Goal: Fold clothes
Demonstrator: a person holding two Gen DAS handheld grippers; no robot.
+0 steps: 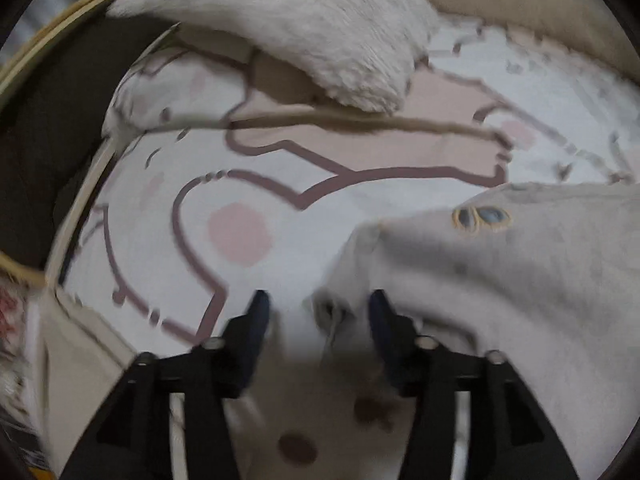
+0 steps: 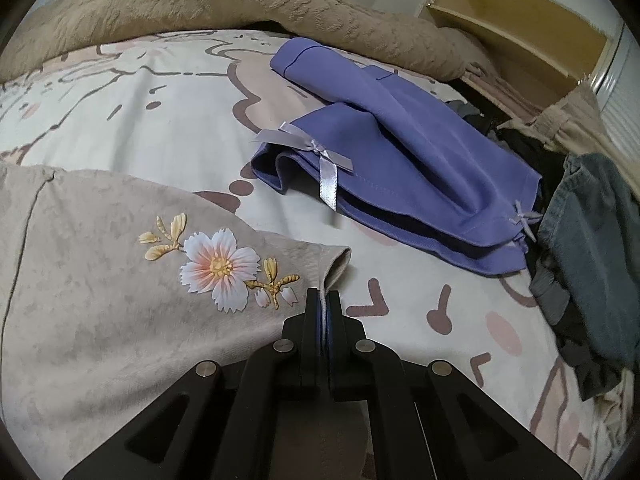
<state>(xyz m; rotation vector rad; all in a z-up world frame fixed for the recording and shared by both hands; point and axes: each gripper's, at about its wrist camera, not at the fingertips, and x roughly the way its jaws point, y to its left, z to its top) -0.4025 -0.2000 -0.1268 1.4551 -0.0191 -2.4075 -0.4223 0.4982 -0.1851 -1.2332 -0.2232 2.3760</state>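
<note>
Lying on the bed sheet (image 2: 168, 120), the beige flowered garment (image 2: 120, 272) has its hem corner clamped in the right gripper (image 2: 323, 300); the left gripper (image 1: 316, 304) gapes wide around a fold of its edge. A folded purple garment (image 2: 400, 168) lies beyond, dark clothes (image 2: 588, 240) rightmost.

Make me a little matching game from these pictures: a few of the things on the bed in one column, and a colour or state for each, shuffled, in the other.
Things:
1. folded garment
2. flowered garment
3. left hand-held gripper
4. right hand-held gripper

States:
A. shut on an edge of cloth
B. purple, with ribbon bows
C. fingers apart
D. beige, spread on the bed sheet

Pairs: 1-B, 2-D, 3-C, 4-A
</note>
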